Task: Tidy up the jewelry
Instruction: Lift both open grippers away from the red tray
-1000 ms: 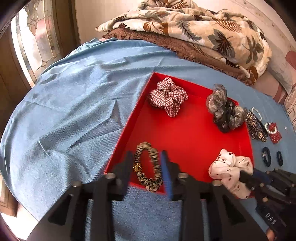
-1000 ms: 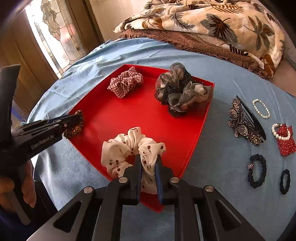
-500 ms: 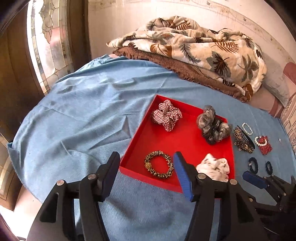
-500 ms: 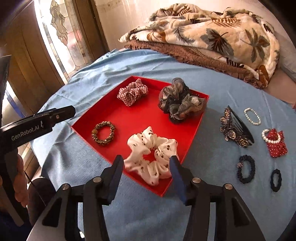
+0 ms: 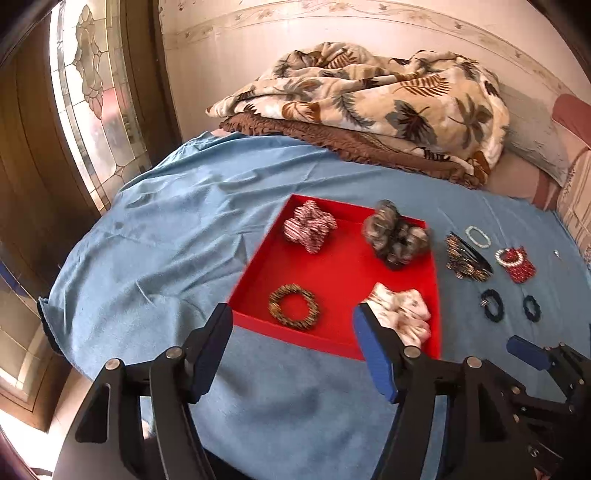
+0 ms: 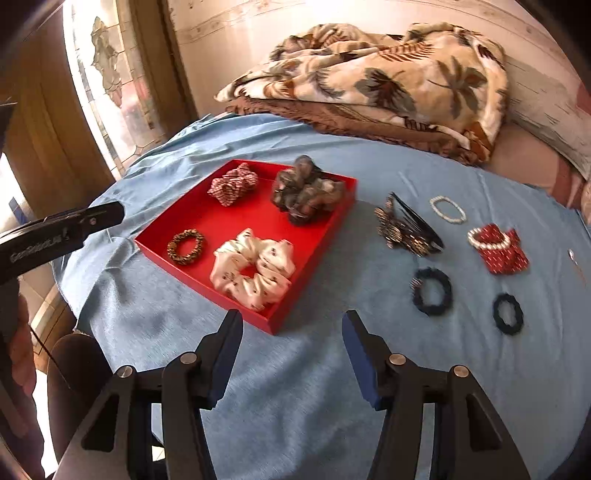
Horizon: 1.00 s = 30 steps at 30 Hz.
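A bedroom in a home.

A bed spread with a wrinkled blue fabric sheet fills the view, with a folded cream leaf-print fleece blanket on a brown ruffled throw at its far end. Behind stand a pale wall with a floral border strip and a wooden door with a leaded stained-glass panel.

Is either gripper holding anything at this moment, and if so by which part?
Nothing is held. The left gripper and right gripper are both open with nothing between their fingers; their jaws have just been opening. The white scrunchie and beaded bracelet lie in the red tray.
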### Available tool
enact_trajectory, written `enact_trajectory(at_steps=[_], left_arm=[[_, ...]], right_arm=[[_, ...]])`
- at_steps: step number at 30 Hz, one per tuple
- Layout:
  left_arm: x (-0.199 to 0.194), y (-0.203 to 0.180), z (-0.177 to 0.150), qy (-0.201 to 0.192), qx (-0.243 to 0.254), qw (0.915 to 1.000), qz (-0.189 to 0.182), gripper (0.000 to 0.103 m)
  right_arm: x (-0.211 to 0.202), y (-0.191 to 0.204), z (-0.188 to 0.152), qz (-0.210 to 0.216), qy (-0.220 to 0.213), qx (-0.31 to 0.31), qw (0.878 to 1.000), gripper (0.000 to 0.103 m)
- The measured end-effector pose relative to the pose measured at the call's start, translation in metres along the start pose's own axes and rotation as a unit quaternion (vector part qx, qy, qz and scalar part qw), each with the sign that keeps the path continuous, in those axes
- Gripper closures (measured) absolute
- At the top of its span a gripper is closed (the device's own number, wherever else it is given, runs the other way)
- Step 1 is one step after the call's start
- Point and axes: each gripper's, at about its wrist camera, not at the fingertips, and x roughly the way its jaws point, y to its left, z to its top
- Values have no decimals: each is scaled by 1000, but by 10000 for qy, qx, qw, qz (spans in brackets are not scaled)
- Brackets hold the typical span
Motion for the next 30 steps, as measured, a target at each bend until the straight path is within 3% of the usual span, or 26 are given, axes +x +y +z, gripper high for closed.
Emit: enact_trajectory(at_steps=[8, 30], left_arm=[[-7, -32, -19, 116, 462, 9988, 90, 32], [7, -48, -27, 511, 679, 9964, -5, 32]], right_arm=[[-13, -15, -12, -115, -107, 192, 9997, 41], [-16, -42, -23, -372, -96, 490, 9981, 40]])
